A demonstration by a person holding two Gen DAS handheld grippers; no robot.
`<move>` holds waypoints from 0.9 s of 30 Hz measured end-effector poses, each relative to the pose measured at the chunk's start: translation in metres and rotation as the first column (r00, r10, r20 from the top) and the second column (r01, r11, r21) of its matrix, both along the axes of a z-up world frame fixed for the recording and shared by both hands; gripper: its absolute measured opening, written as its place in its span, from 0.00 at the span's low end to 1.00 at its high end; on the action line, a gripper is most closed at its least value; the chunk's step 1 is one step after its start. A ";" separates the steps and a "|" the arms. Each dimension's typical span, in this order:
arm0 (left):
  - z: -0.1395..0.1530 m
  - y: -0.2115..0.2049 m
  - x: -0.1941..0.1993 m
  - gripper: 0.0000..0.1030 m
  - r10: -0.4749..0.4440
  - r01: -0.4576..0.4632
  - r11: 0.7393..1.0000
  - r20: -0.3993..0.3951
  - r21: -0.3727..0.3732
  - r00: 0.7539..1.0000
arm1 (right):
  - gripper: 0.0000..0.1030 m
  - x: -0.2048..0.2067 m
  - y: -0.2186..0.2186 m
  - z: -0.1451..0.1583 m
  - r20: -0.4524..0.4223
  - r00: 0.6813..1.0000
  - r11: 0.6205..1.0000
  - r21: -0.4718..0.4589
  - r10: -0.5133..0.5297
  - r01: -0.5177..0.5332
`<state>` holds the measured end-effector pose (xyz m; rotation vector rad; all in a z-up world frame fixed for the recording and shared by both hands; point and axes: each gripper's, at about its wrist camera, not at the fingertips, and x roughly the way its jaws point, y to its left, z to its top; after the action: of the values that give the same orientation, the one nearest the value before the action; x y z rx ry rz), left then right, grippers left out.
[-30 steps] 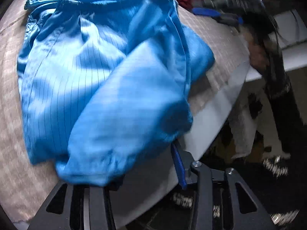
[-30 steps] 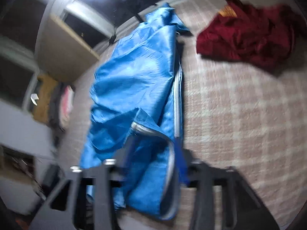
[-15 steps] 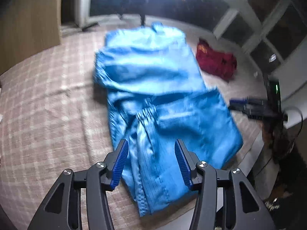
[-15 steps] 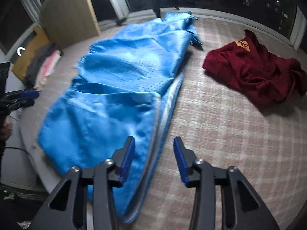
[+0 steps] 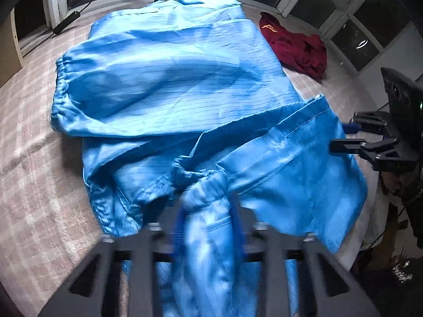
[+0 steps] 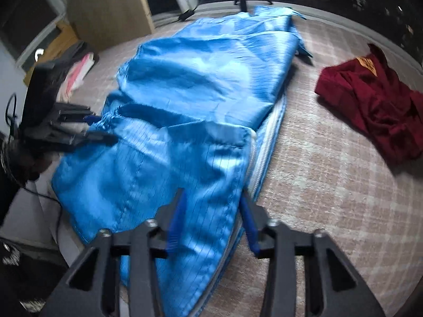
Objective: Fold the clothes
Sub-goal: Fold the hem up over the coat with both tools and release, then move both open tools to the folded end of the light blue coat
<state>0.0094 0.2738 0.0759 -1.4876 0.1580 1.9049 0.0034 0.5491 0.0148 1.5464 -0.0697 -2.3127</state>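
A shiny blue striped garment [image 5: 174, 84] lies spread on a checked pinkish surface [image 5: 31, 163], its near part folded back over itself. It also shows in the right wrist view [image 6: 201, 89], with a white zipper edge [image 6: 267, 142]. My left gripper [image 5: 207, 211] has a bunched cuff of the blue garment between its blue pads; the view is blurred there. My right gripper [image 6: 212, 216] is open, its pads either side of the garment's near corner. It also shows in the left wrist view [image 5: 351, 134].
A crumpled dark red garment [image 6: 375, 100] lies to the right of the blue one, also in the left wrist view [image 5: 296, 45]. A wooden panel [image 6: 105, 13] stands beyond the surface's left edge. Windows [image 5: 351, 21] are at the back.
Both grippers let go of the blue garment after folding it over, then came back down. The left one has narrowed around a bunched cuff. The right one stays open over the near corner.
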 end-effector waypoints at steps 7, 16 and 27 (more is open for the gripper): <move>0.041 -0.044 0.029 0.18 0.059 -0.059 0.997 -0.003 0.041 0.998 | 0.10 0.001 0.003 -0.004 0.099 0.995 0.990 -0.137 -0.022 0.036; 0.033 -0.037 0.010 0.38 0.106 -0.108 0.992 -0.049 -0.059 0.993 | 0.17 0.006 0.011 -0.003 0.114 0.984 0.990 -0.016 -0.136 0.138; 0.046 -0.081 0.095 0.45 0.166 -0.165 0.986 -0.059 0.013 0.984 | 0.39 0.092 0.010 0.030 -0.072 0.978 0.978 -0.087 -0.198 0.192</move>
<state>0.1040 0.1925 0.1223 -1.4786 0.0556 2.0807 0.0951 0.5595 0.0445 1.4647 -0.3027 -2.4868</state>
